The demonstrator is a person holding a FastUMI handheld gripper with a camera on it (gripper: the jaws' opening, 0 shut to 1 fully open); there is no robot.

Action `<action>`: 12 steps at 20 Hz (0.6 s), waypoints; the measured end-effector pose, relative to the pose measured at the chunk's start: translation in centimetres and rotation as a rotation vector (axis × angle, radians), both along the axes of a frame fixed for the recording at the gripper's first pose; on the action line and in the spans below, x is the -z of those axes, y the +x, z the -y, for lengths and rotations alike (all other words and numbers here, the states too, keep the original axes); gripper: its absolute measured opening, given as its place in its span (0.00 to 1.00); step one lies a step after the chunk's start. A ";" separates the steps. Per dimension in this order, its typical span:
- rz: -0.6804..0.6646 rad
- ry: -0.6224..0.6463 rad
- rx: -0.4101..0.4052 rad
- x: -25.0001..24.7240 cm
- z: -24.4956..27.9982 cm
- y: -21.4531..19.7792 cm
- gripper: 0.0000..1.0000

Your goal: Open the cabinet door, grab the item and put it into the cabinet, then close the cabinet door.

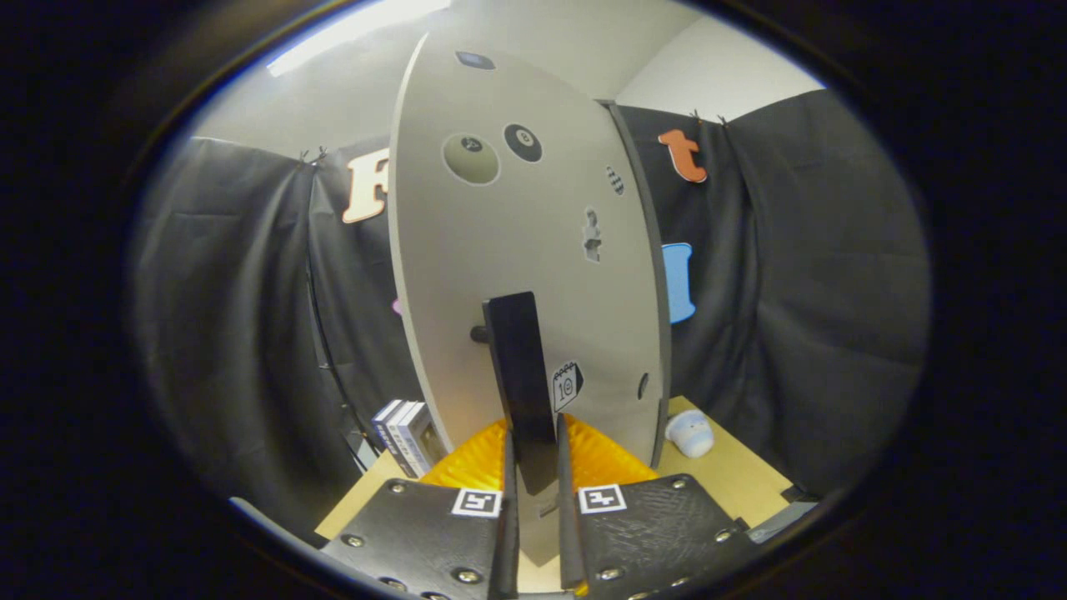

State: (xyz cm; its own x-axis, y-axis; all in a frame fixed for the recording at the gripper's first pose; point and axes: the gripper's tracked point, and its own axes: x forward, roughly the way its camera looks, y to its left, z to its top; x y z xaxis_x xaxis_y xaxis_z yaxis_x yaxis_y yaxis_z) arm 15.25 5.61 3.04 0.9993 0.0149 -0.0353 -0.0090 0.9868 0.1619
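— What have you got between the fingers right now?

— My gripper (533,467) is clamped on the cabinet door's handle (521,383), a dark upright bar in the lower middle of the frame. Both fingers press its lower end from either side, so the tongs are drawn close together with only the bar between them.

— And the door itself?

— The cabinet door (517,250) is a pale grey panel filling the centre of the frame, directly ahead of the fingers. It carries stickers: a round pale one and a black billiard-ball one near the top, a small tag just right of the handle. I see its dark edge running down the right side.

— Where's the item?

— I take the small pale blue and white thing (689,433) to be it, though I can't tell exactly what it is. It lies on the tan tabletop (733,475) at the lower right, just beside the door's bottom corner, apart from my fingers.

— Anything else nearby?

— An orange ribbed surface (475,462) sits just beyond the fingers at the door's foot, and some upright boxes (404,433) stand at the lower left of the door.
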 end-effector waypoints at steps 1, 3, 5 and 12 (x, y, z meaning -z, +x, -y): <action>0.000 0.002 0.009 0.0 0.4 0.0 0.19; -0.001 0.013 0.022 0.0 0.9 -0.3 0.19; 0.004 0.005 0.043 0.0 1.7 -0.7 0.19; 0.019 0.000 0.113 0.0 5.2 -1.0 0.19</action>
State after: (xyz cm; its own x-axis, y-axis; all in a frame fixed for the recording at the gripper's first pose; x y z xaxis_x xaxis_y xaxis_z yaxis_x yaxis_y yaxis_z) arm 14.25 0.44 3.03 0.9950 -0.0982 -0.0160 0.0994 0.9817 0.1625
